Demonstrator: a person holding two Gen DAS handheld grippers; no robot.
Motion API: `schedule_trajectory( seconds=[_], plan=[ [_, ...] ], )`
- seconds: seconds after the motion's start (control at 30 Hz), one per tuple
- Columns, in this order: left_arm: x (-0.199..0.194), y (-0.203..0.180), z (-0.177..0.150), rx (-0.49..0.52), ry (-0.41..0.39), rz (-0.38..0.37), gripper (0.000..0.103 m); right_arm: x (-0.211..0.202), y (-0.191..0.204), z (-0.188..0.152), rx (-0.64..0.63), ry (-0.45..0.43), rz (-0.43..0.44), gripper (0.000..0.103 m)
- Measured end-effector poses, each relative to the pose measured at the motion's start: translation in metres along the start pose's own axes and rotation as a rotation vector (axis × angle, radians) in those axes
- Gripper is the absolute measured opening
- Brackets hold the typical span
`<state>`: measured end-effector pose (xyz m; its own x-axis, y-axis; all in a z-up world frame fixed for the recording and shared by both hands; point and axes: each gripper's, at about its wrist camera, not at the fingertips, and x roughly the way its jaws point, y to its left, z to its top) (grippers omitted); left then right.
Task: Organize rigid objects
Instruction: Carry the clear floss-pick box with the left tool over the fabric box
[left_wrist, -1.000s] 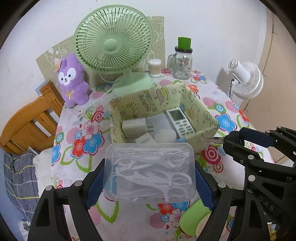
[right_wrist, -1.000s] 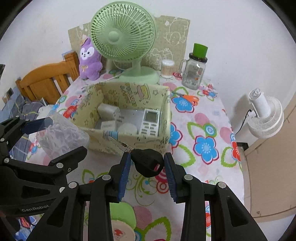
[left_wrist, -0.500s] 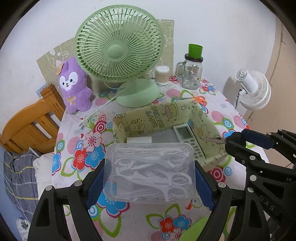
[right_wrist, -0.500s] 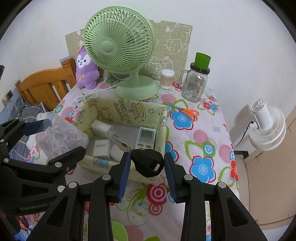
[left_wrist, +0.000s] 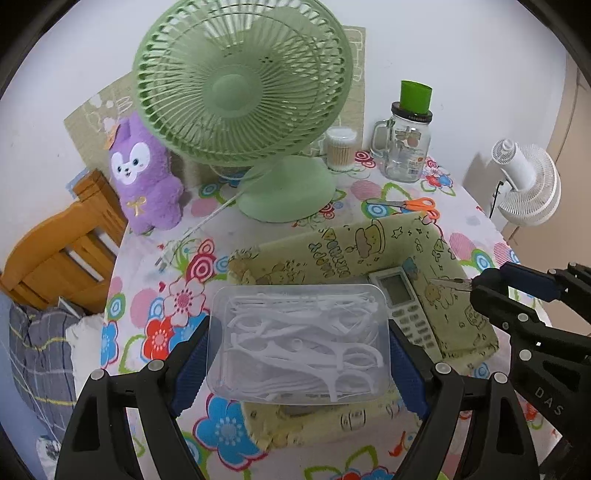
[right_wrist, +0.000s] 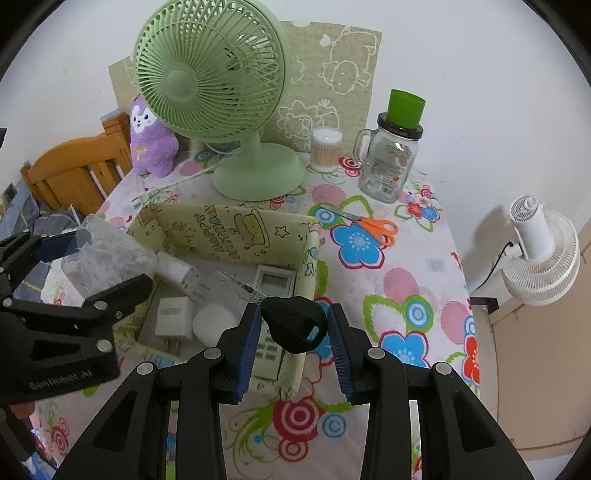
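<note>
My left gripper (left_wrist: 297, 354) is shut on a clear plastic box of white floss picks (left_wrist: 299, 343), held just above the near left part of a yellow patterned fabric bin (left_wrist: 332, 251). In the right wrist view that box (right_wrist: 103, 258) hangs over the bin's left rim (right_wrist: 236, 225). My right gripper (right_wrist: 293, 328) is shut on a black-headed key (right_wrist: 293, 325), its metal blade (right_wrist: 240, 286) pointing left over the bin. Inside lie a white remote (right_wrist: 273, 291), white chargers (right_wrist: 173, 314) and a round white pad (right_wrist: 214, 323).
A green desk fan (right_wrist: 221, 96) stands behind the bin, with a purple plush (right_wrist: 151, 144), a cotton swab jar (right_wrist: 325, 147) and a glass mug jar with green lid (right_wrist: 391, 155). Orange scissors (right_wrist: 369, 225) lie right of the bin. A wooden chair (left_wrist: 62, 254) is left; a white fan (right_wrist: 539, 251) right.
Both grippers moved forward across the flowered table with their loads. The floss box and the key went from in front of the bin to over it. Neither grip changed.
</note>
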<state>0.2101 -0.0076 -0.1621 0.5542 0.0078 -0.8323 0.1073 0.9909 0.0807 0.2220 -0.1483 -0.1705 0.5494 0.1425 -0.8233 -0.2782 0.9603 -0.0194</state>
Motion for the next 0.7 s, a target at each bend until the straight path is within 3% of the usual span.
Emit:
schedule_trajectory(
  seconds=[0.43,0.7],
  plan=[
    [0.041,-0.008,0.019,0.011,0.03,-0.006,0.087,0.029,-0.009,0.022,0.041,0.007,-0.016,0.04],
    [0.041,0.003,0.016,-0.006,0.045,-0.005,0.087,0.043,-0.003,0.028,0.048,0.019,0.019,0.04]
  ],
)
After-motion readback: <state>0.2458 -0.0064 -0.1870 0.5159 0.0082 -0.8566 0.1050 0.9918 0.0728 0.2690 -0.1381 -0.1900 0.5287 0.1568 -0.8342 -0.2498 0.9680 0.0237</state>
